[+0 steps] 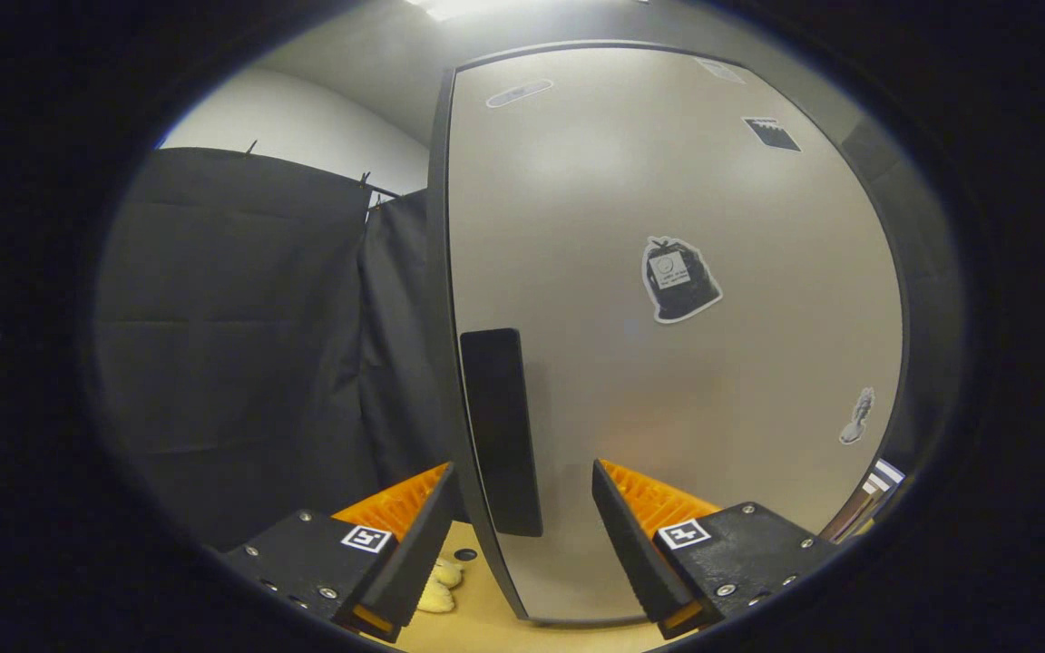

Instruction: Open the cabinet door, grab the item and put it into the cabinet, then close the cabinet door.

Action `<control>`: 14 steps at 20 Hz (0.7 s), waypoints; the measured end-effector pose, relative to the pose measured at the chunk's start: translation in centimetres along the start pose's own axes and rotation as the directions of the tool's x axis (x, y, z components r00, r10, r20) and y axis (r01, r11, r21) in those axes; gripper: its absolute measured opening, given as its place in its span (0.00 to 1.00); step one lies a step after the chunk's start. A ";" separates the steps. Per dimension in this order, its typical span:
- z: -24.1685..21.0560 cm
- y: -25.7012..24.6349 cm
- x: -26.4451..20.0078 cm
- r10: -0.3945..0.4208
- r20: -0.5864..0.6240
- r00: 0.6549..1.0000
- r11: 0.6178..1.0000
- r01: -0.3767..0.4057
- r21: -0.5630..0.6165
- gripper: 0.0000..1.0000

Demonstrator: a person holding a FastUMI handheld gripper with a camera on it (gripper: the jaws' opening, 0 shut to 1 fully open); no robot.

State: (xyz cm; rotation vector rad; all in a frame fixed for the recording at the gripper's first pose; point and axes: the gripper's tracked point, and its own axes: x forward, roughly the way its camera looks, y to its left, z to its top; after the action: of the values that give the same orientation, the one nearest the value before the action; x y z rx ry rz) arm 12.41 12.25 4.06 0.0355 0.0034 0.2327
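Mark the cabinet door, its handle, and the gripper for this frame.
cabinet door (668, 363), gripper view, bare middle of the panel.
handle (500, 431), gripper view, middle of the dark vertical bar by the door's edge.
gripper (522, 494), gripper view, midway between the open fingertips, astride the handle.

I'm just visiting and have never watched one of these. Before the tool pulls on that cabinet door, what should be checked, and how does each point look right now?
1. Tool open: ok, its fingers stand apart.
2. Black handle lined up between the fingers: ok, it sits in the gap.
3. Fingers pressing the handle: not ok, a gap shows on both sides.
4. Cabinet door shut: cannot tell; its handle-side edge faces the tool, the frame is hard to judge.
5. Item to store within sight: cannot tell, something pale yellow lies on the wooden surface below the fingers, mostly hidden.
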 end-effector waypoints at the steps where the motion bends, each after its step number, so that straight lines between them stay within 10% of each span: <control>1: -0.2 0.1 0.2 -0.007 -0.007 1.000 1.000 0.007 0.000 0.89; 6: -0.7 0.7 1.6 0.011 -0.037 0.999 1.000 -0.011 0.004 0.69; 8: -0.8 1.1 1.6 -0.006 -0.040 0.999 0.999 0.004 -0.054 0.36; 14: -0.8 1.1 1.3 0.005 -0.054 0.999 0.999 -0.007 -0.048 0.27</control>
State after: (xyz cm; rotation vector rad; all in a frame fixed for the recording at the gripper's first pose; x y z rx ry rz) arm 13.37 13.65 3.30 -0.0191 0.0512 0.2395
